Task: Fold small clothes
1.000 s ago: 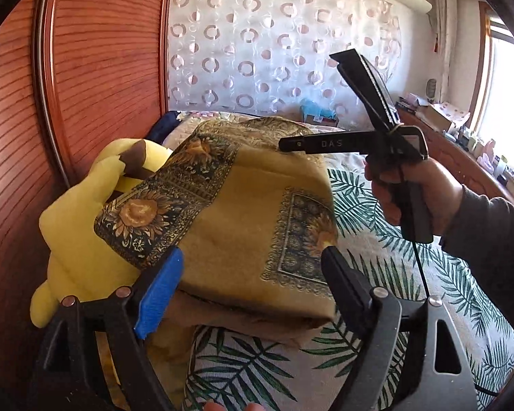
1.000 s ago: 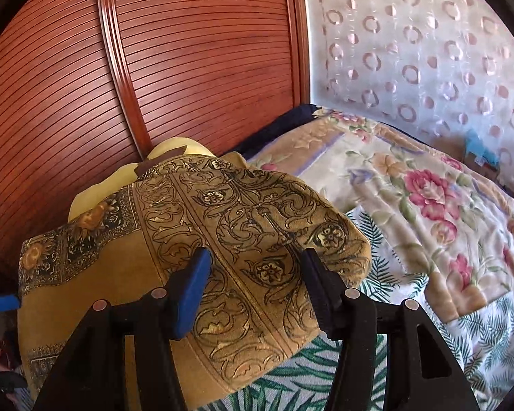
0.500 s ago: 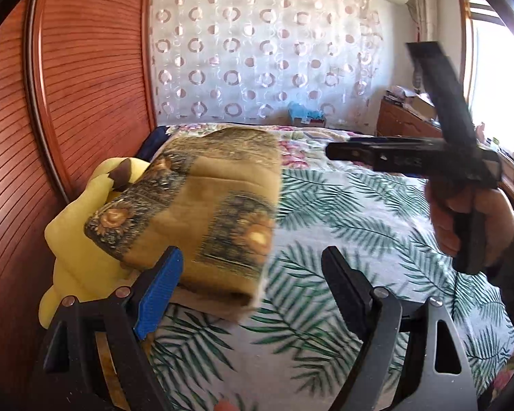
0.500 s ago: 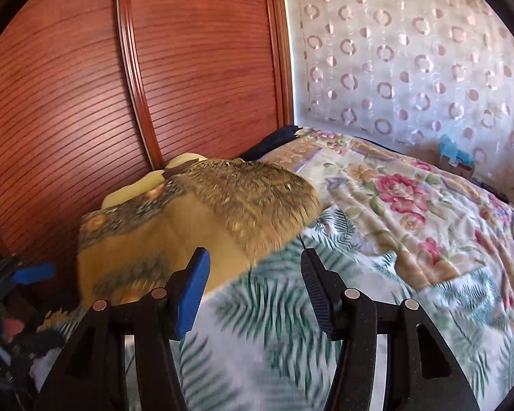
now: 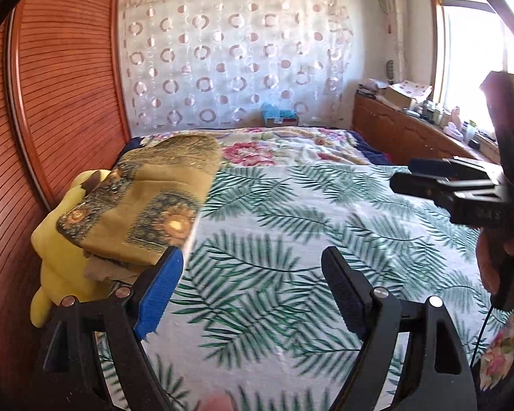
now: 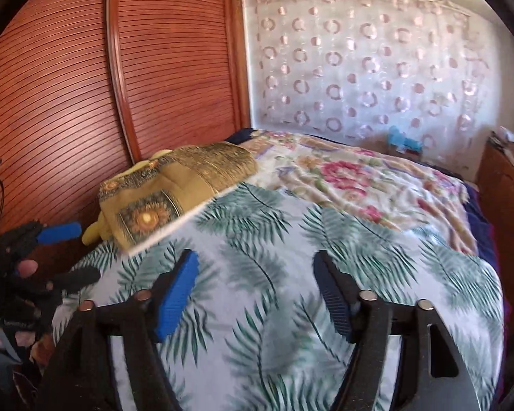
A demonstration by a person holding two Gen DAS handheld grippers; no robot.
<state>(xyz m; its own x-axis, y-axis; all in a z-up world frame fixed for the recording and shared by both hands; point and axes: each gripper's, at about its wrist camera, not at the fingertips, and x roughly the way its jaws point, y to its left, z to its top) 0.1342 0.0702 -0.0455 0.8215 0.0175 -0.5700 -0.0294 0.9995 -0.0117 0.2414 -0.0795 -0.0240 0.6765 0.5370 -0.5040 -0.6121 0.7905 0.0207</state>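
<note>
The folded ochre cloth (image 5: pixel 144 202) covers most of the yellow plush toy (image 5: pixel 56 257); the palm-leaf bedspread (image 6: pixel 291 274) beside it is motion-blurred, perhaps wrinkled.

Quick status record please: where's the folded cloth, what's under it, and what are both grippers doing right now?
cloth: folded mustard patterned cloth, lying on the yellow plush toy by the wooden headboard
bed: palm-leaf sheet near, floral blanket farther back
left gripper: open, holding nothing, over the sheet
right gripper: open, holding nothing, apart from the cloth
contact: neither gripper touches the cloth
</note>
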